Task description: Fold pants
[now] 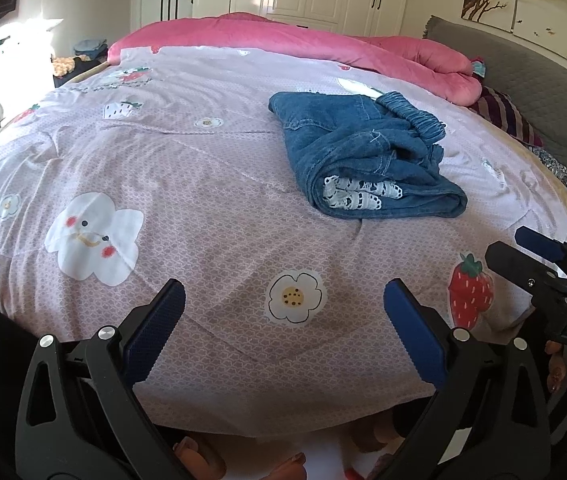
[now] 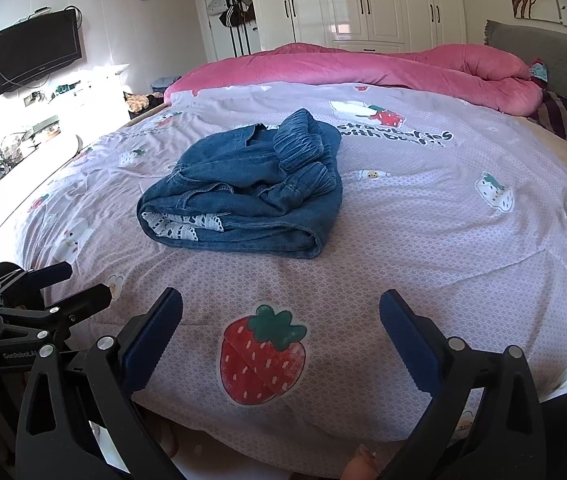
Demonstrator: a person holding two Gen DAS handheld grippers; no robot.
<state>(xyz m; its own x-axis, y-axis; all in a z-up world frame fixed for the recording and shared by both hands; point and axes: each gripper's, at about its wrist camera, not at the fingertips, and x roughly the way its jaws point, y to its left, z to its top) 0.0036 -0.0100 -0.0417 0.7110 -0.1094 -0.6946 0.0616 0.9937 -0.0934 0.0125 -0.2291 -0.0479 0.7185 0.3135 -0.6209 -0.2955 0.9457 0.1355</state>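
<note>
Both my grippers, left gripper [image 1: 283, 328] and right gripper [image 2: 281, 328], gape wide and empty; the bundled pants [image 2: 243, 196] lie ahead on the bed [image 2: 443, 240], nearer my right.

Bed [image 2: 463, 240] with pale pink strawberry-and-flower print cover. Folded blue denim pants [image 2: 243, 196] lie on it mid-bed, white lace trim showing at the near fold. Pink quilt [image 2: 363, 68] bunched along the far edge.
</note>
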